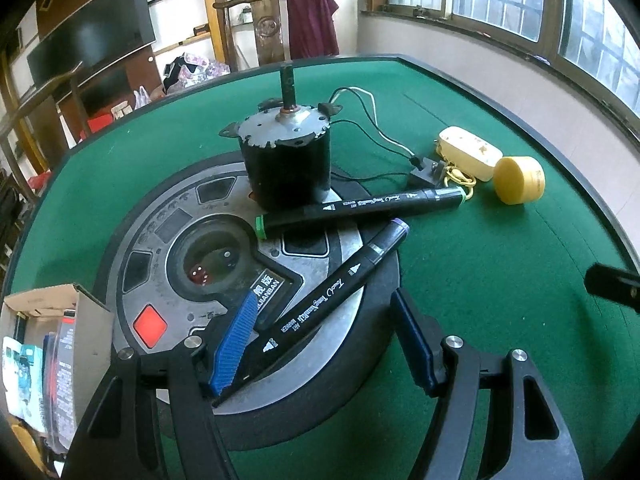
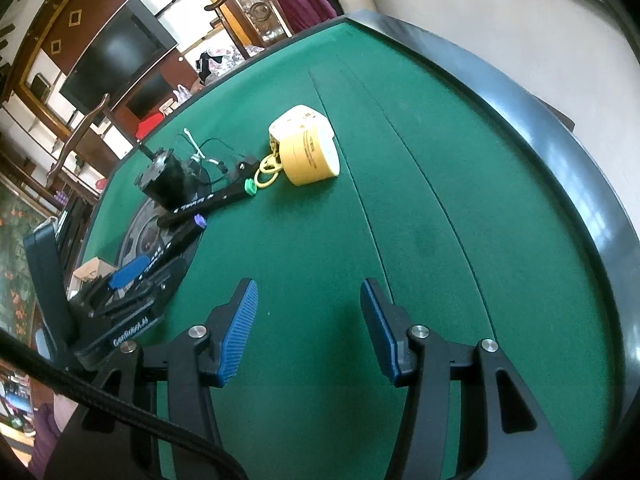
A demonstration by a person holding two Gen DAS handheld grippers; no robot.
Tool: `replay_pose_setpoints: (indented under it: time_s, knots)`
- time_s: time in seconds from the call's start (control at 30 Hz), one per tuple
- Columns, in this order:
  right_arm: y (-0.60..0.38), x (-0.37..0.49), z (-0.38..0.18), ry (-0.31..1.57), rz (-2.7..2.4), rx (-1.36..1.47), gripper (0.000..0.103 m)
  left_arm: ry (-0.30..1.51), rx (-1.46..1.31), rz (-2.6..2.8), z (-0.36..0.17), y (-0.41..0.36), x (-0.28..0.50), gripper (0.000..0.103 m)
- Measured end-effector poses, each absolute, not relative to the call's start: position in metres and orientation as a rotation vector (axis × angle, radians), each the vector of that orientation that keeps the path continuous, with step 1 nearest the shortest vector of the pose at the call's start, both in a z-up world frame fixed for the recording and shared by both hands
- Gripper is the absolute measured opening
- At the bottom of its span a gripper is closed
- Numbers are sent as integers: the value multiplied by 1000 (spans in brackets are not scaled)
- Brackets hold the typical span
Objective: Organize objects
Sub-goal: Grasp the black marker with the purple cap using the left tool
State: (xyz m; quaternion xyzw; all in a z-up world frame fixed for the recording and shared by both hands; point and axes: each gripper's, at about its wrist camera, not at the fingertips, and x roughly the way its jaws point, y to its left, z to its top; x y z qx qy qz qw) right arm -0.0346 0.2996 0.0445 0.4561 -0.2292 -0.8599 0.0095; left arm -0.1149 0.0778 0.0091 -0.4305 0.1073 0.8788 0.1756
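My left gripper (image 1: 323, 300) stands open over the round centre panel (image 1: 168, 248) of the green table. A black marker with a purple cap (image 1: 344, 280) lies slantwise between its blue pads. The marker's lower end rests against the left pad (image 1: 236, 340), and the right pad (image 1: 412, 340) is well clear of it. A second black marker with green caps (image 1: 360, 209) lies beyond, in front of a black motor (image 1: 286, 160) with a shaft and wires. My right gripper (image 2: 308, 286) is open above bare felt with nothing between its fingers. The yellow round tub (image 2: 310, 160) lies farther ahead of it.
A cream-white device (image 1: 468, 150) and a small black plug with a yellow cord (image 1: 430, 172) lie beside the yellow tub (image 1: 518, 180). An open cardboard box (image 1: 56, 320) holding packets sits at the left. The table's raised dark rim (image 2: 540, 128) runs along the right. Wooden chairs stand behind.
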Motion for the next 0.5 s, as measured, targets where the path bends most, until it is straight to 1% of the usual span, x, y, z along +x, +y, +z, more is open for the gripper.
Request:
replay_pose_setpoints:
  time_s: [0.13,0.2,0.23,0.27,0.33,0.37,0.5]
  knots:
    - [303,-44,47,-715,-2721,1406,52,303,-1220,2490,9,77,-113,63]
    - [307,-49,48,-708,-2746,1403,52,318,-1224,2494,10,79,-110,59]
    - [309,-51,48,-707,-2753,1404,52,321,-1216,2496,10,80,-106,48]
    - [312,-54,48,-709,-2761,1403,52,314,-1206,2474,12,82,-103,32]
    - [318,-59,49,-714,-2778,1400,52,324,-1207,2460,13,86,-97,15]
    - [320,-62,49,-712,-2787,1400,52,332,-1214,2449,13,90,-93,12]
    - [323,-78,53,-679,-2822,1383,52,328,-1196,2457,12,93,-85,11]
